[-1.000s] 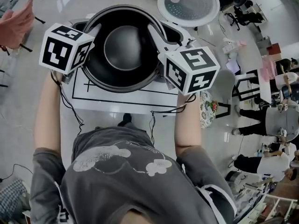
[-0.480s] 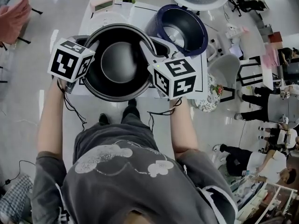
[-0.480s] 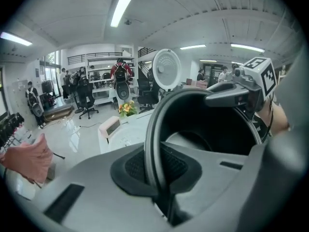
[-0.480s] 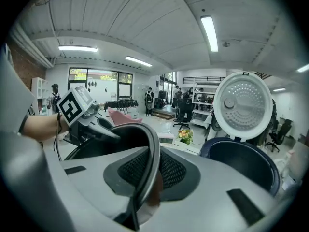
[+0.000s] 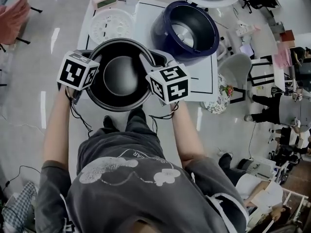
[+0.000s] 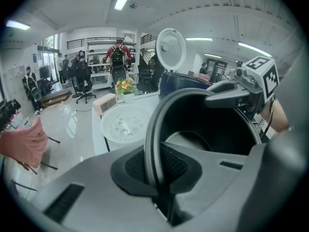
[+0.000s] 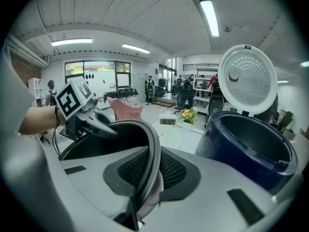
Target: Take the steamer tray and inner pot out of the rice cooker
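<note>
Since both grippers are clamped on it, the black round metal inner pot [image 5: 120, 76] is clearly out of the navy blue round rice cooker [image 5: 206, 47]. It's in front of the cooker, over the near end of the white table [image 5: 201, 76]. Can't tell from up top whether its bottom touches the table or hangs just above it.

The left gripper [image 5: 92, 56] is pinched onto the rim on the person's left. Its own view shows the thin rim sandwiched tight between the two mesh-textured pads [image 6: 176, 164]. The right gripper [image 5: 148, 61] is doing the same on the opposite side of the rim, pads [image 7: 173, 170] squeezed on the lip.

Handling-wise, my guess is the pot's stiff, so it won't flex. That dark coating looks slick and the wall is thin though, so the rolled rim is really the only sensible spot to grab. Two bites roughly across from each other make sense, since a one-sided hold would probably let it swing or twist out. I'd call it moderately heavy for a pinch grip, even empty as it looks. Keep it level and don't ease off until it's properly sat down.

The white round perforated steamer tray [image 5: 111, 25] is lying flat at the table's far left, beside the cooker, so that half looks done. It looks light and plasticky, so an edge grab would do.
</note>
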